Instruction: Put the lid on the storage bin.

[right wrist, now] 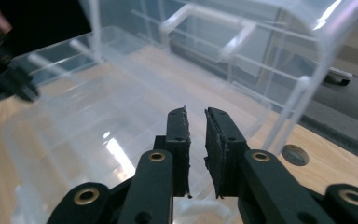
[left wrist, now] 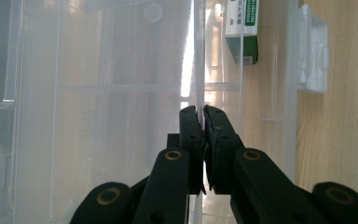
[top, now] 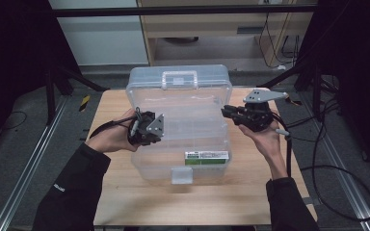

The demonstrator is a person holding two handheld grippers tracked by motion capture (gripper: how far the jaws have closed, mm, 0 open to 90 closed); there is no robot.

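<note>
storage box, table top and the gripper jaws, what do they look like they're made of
Storage box: clear, glossy plastic by the look; the wood shows through its walls and light glares off them.
Table top: pale wood or wood-look laminate, matt, with visible grain.
Left gripper jaws, clamped on the box's thin wall: matt black, probably plastic, with brass-coloured pivot pins and rough, rubbery-looking pads.

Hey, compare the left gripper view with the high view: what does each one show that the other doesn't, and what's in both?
Left gripper view alone: the left hand-held gripper up close, its jaws pinched on a thin clear wall of the plastic box.

High view alone: the whole wooden table, the box's raised lid with its handle, both forearms, and the right hand-held gripper at the box's right edge, nothing seen between its jaws.

Both: the clear plastic box, its white front latch and the green-and-white carton inside.
</note>
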